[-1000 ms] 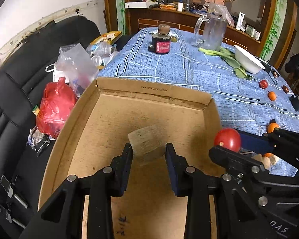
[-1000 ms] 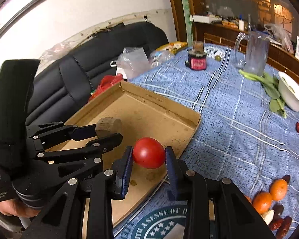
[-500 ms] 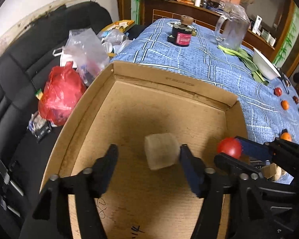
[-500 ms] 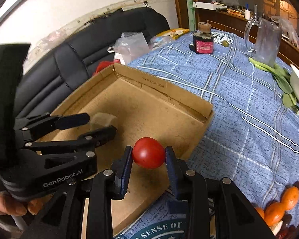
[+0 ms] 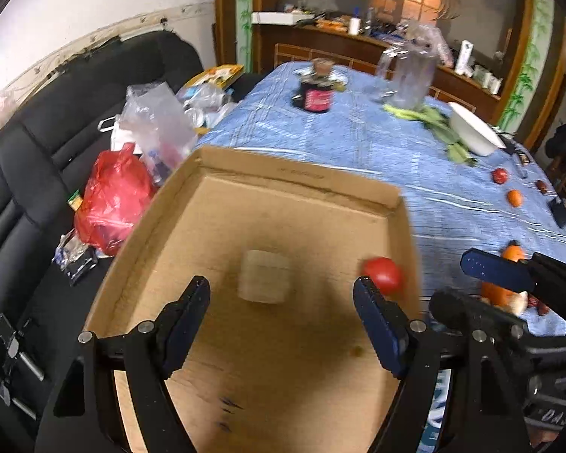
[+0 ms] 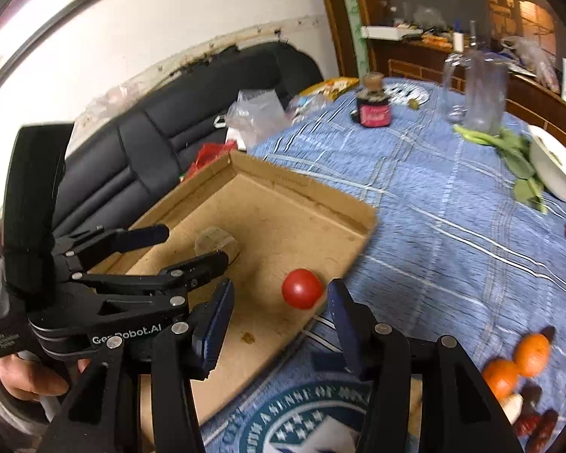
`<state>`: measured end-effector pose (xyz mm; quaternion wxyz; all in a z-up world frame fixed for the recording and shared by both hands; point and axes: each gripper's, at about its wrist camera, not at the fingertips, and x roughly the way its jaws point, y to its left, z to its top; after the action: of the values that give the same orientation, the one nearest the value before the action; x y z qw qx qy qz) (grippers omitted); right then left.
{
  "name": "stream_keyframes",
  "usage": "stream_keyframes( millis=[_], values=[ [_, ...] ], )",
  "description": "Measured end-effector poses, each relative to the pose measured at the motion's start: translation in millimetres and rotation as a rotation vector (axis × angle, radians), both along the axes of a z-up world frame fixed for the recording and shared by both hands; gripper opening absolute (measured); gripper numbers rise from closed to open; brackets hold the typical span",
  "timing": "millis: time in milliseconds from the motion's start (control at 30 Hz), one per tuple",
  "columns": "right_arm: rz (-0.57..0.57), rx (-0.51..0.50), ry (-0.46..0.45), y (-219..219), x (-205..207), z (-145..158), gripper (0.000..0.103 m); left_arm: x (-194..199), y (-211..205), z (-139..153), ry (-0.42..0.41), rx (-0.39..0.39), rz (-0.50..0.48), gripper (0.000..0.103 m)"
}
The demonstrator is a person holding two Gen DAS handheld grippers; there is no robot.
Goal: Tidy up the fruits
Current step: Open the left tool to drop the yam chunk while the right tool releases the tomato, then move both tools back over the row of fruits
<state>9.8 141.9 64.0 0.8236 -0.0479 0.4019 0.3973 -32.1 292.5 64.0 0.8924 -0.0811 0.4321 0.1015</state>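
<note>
Red and round, the smooth tomato (image 6: 302,288) lies inside the shallow brown cardboard tray (image 6: 305,185), close to the tray's right-hand wall at its near end. Your right gripper (image 6: 279,315) has just been opening; its blue-padded jaws now stand apart on either side of the tomato, and neither pad touches it. In the left wrist view the same tomato (image 5: 383,275) shows just beyond the right fingertip of your left gripper (image 5: 281,304).

Toward the middle of the tray floor sits a pale tan, blocky, blurred piece (image 5: 264,277) whose kind you cannot tell. Your left gripper has also just been opening; its jaws are spread wide, the tan piece lies ahead of them, and nothing presses against the pads. A hand (image 6: 26,375) grips the left gripper's handle at the tray's left side.

The tray rests on a table covered with a blue checked cloth (image 6: 434,196). To the right of the tray, near the table's close edge, lie two orange mandarins (image 6: 517,362) beside dark red dates (image 6: 536,424). Beyond the tray's far wall stand a dark jar with a red label (image 6: 373,107) and a clear glass pitcher (image 6: 483,92). Farther right lies a white bowl (image 6: 554,166) beside green leaves (image 6: 517,154).
</note>
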Motion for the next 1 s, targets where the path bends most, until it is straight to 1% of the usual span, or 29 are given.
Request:
stream_keyframes(
  millis=[67,100,200,467,633,767,933,1000],
  values=[
    [-0.026,0.005,-0.017,-16.4,-5.4,5.1,0.058,-4.0,-14.0,4.6,-0.019,-0.004,-0.02,0.078],
    [-0.04,0.001,-0.026,-22.6,-7.7,6.3,0.06,-4.9,-21.4,6.3,-0.026,-0.003,-0.029,0.078],
    [-0.105,-0.015,-0.064,-48.3,-17.1,10.5,0.063,-9.0,-45.3,11.5,-0.047,0.001,-0.063,0.078],
    [-0.233,-0.028,-0.081,-111.9,-32.6,10.6,0.066,-18.8,-99.8,13.1,-0.079,-0.004,-0.136,0.078],
    [-0.293,-0.044,-0.076,-147.3,-39.8,3.1,0.067,-23.4,-123.1,7.1,-0.071,-0.008,-0.18,0.078],
    [-0.326,-0.078,-0.055,-175.1,-44.0,-10.1,0.067,-26.1,-134.5,0.9,-0.06,-0.04,-0.227,0.078],
    [-0.346,-0.114,-0.044,-201.3,-46.5,-25.7,0.066,-27.3,-148.8,-15.1,-0.007,-0.04,-0.309,0.078],
    [-0.348,-0.109,-0.031,-207.5,-43.5,-30.4,0.066,-26.0,-152.4,-18.9,0.004,-0.046,-0.315,0.078]
  ],
)
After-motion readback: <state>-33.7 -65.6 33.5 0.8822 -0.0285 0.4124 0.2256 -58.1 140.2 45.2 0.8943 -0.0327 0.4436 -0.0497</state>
